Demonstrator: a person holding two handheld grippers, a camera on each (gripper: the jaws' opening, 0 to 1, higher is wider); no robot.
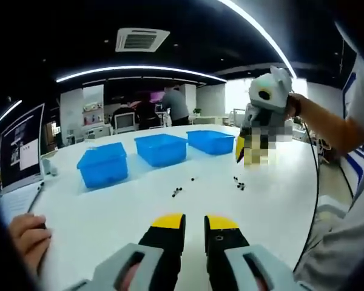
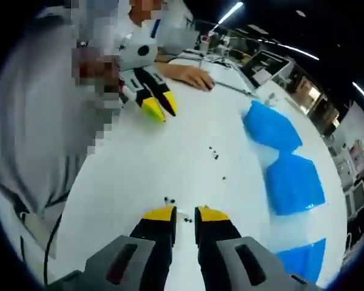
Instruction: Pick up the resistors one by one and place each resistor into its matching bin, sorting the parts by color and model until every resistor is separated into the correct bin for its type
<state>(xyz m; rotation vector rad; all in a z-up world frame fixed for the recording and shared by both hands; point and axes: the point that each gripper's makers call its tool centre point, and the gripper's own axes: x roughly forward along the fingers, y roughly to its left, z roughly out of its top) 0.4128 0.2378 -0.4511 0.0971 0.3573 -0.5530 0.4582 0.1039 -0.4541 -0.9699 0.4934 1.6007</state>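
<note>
Small dark resistors lie scattered on the white table [image 1: 109, 212], one cluster [image 1: 177, 193] ahead of my left gripper [image 1: 195, 223] and another [image 1: 238, 183] to the right. Three blue bins [image 1: 103, 163] [image 1: 162, 148] [image 1: 210, 141] stand in a row behind them. The left jaws are a little apart with nothing between them. In the right gripper view, resistors [image 2: 167, 200] lie just past my right gripper [image 2: 185, 213], whose jaws also stand slightly apart and empty. More resistors [image 2: 214, 153] lie further on, and the bins [image 2: 272, 127] [image 2: 294, 182] line the right side. The left gripper [image 2: 159, 109] hovers over the table.
A hand [image 1: 27, 236] rests on the table at the left, near a pen [image 1: 35, 197] and a screen [image 1: 21, 148]. The right gripper [image 1: 261, 109] is held up in a person's hand at the right, a cable [image 1: 317, 194] hanging below. People stand at the back.
</note>
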